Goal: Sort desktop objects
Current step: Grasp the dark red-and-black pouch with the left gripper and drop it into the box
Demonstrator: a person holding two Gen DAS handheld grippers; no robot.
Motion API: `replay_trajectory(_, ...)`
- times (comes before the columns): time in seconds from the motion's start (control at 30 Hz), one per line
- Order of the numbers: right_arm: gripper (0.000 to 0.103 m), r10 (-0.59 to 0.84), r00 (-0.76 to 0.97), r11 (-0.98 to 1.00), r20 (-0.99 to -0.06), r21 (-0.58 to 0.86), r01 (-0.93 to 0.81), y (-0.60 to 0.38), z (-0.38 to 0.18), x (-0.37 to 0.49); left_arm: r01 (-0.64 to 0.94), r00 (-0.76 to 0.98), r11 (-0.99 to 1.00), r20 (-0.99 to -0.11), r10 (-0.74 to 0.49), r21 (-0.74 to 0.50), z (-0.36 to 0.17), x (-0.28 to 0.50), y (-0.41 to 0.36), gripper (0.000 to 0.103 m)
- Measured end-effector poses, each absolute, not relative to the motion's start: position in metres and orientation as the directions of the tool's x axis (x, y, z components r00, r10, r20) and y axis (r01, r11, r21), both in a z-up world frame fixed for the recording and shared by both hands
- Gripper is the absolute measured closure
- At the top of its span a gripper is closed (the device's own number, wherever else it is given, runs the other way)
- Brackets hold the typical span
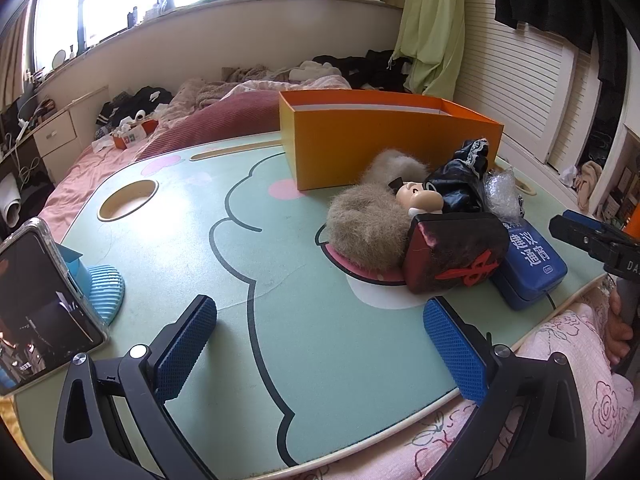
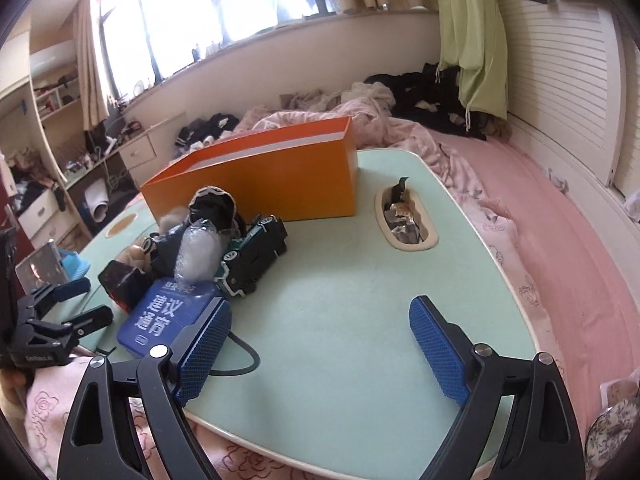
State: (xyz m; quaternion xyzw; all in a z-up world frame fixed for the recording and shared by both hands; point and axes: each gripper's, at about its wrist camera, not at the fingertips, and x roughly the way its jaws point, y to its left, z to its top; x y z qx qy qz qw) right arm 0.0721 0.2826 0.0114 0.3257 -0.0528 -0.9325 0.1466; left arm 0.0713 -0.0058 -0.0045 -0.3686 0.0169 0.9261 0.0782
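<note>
A heap of objects lies on the green cartoon lap table (image 1: 280, 264): a doll (image 1: 372, 232) with fluffy grey hair, a dark red block (image 1: 452, 256), a blue tin (image 1: 532, 268) and crumpled bubble wrap (image 1: 500, 192). Behind the heap stands an open orange box (image 1: 384, 140). My left gripper (image 1: 320, 320) is open over bare table, left of the heap. In the right wrist view the blue tin (image 2: 160, 320) lies just left of my open right gripper (image 2: 320, 320). A dark green toy car (image 2: 256, 256) rests beside the bubble wrap (image 2: 200, 256), in front of the orange box (image 2: 260, 176). Nothing is between either pair of fingers.
A phone (image 1: 40, 304) leans on a blue stand (image 1: 102, 292) at the table's left edge. A round cup hole (image 1: 128, 200) sits at the far left. A slot (image 2: 404, 220) at the right holds wrappers. Pink bedding (image 2: 540, 220) and a person's pink-clothed lap (image 1: 560, 360) surround the table.
</note>
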Motion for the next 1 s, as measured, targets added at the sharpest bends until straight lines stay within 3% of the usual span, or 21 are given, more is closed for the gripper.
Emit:
replay_trajectory(0.2, 0.003, -0.265, -0.79, -0.964, -0.553, 0.154, 0.216, 0.275, 0.004, 0.074, -0.163, -0.722, -0.986, -0.675, 0.149, -0.044, -0.002, 0.073, -0.006, 0.0)
replay_trajectory(0.4, 0.001, -0.198, -0.808, -0.977, -0.555, 0.047, 0.207, 0.262, -0.002, 0.074, -0.229, -0.774, -0.973, -0.604, 0.192, -0.016, 0.027, 0.084, 0.013, 0.0)
replay_trajectory(0.6, 0.001, -0.213, -0.81, -0.975, -0.547, 0.065, 0.212, 0.265, -0.003, 0.076, -0.247, -0.68, -0.965, -0.694, 0.237, -0.088, 0.032, 0.047, 0.04, 0.0)
replay_trajectory(0.7, 0.001, -0.216, -0.811, -0.975, -0.543, 0.07, 0.212, 0.266, -0.004, 0.076, -0.219, -0.662, -0.973, -0.721, 0.202, -0.071, 0.025, 0.038, 0.043, 0.01)
replay_trajectory(0.77, 0.001, -0.214, -0.811, -0.975, -0.544, 0.068, 0.212, 0.266, -0.004, 0.076, -0.208, -0.64, -0.976, -0.745, 0.188, -0.067, 0.018, 0.038, 0.043, 0.033)
replay_trajectory(0.8, 0.001, -0.214, -0.811, -0.975, -0.544, 0.068, 0.212, 0.266, -0.004, 0.076, -0.203, -0.628, -0.977, -0.756, 0.183, -0.068, 0.014, 0.037, 0.043, 0.038)
replay_trajectory(1.0, 0.001, -0.216, -0.811, -0.975, -0.544, 0.069, 0.213, 0.266, -0.004, 0.077, -0.224, -0.644, -0.967, -0.727, 0.238, -0.118, 0.016, 0.046, 0.036, 0.041)
